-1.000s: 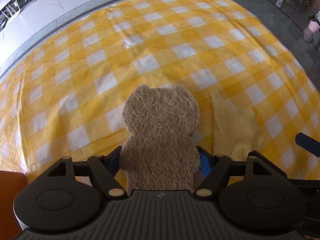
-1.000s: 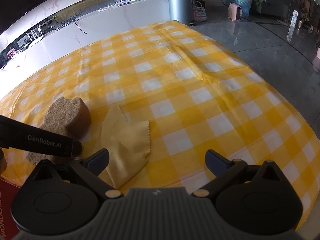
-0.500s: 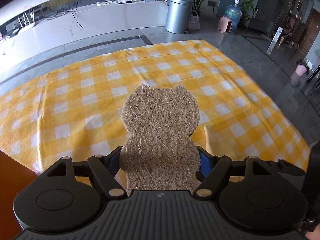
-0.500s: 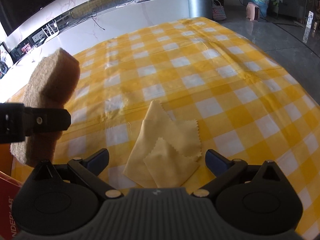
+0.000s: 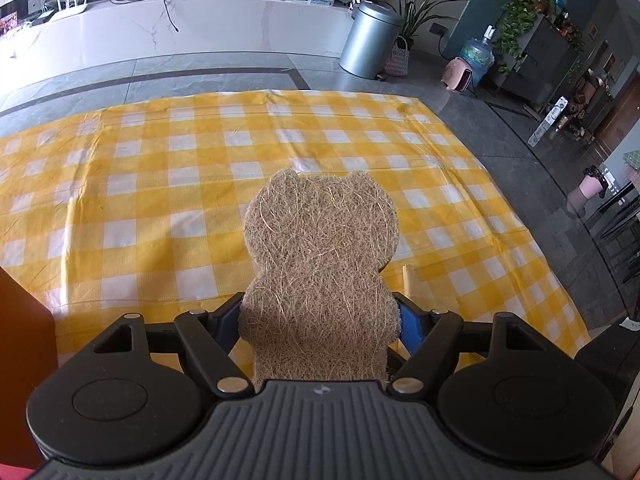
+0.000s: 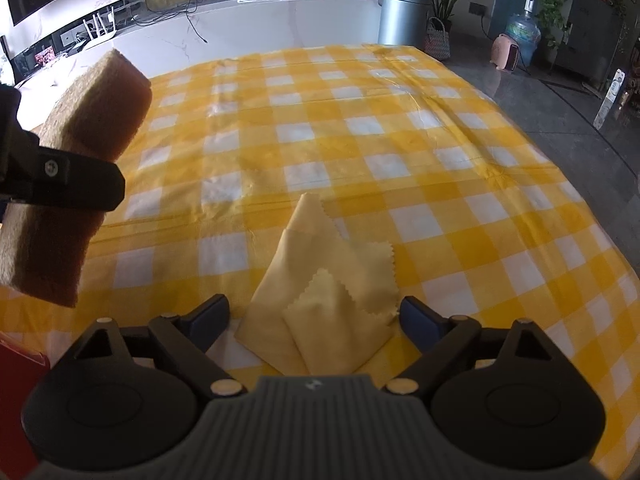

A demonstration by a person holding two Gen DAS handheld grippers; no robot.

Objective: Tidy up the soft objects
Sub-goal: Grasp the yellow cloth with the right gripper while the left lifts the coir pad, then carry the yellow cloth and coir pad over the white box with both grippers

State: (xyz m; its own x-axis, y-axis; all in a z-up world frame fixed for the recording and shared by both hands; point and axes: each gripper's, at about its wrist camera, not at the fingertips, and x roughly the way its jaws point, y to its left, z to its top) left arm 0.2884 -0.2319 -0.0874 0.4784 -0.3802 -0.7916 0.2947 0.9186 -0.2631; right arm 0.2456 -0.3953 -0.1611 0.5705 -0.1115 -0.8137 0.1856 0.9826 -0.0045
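My left gripper (image 5: 319, 318) is shut on a brown bear-shaped fibre sponge (image 5: 320, 256) and holds it up above the yellow checked tablecloth (image 5: 160, 184). The sponge also shows in the right wrist view (image 6: 76, 168), thick and raised, with a left finger (image 6: 60, 182) across it. A folded pale yellow cloth (image 6: 332, 288) lies flat on the tablecloth (image 6: 360, 128). My right gripper (image 6: 314, 318) is open and empty, its fingertips either side of the cloth's near end, just above it. A corner of the cloth shows in the left wrist view (image 5: 412, 280).
An orange-red box edge (image 5: 20, 320) stands at the near left, also in the right wrist view (image 6: 20, 364). The table's right edge drops to a dark tiled floor (image 6: 580, 92). A grey bin (image 5: 370, 40) and a white counter (image 5: 180, 32) stand beyond.
My left gripper has lifted the sponge well off the tablecloth and tilted up. My right gripper has moved left and forward so the yellow cloth now sits between its open fingers.
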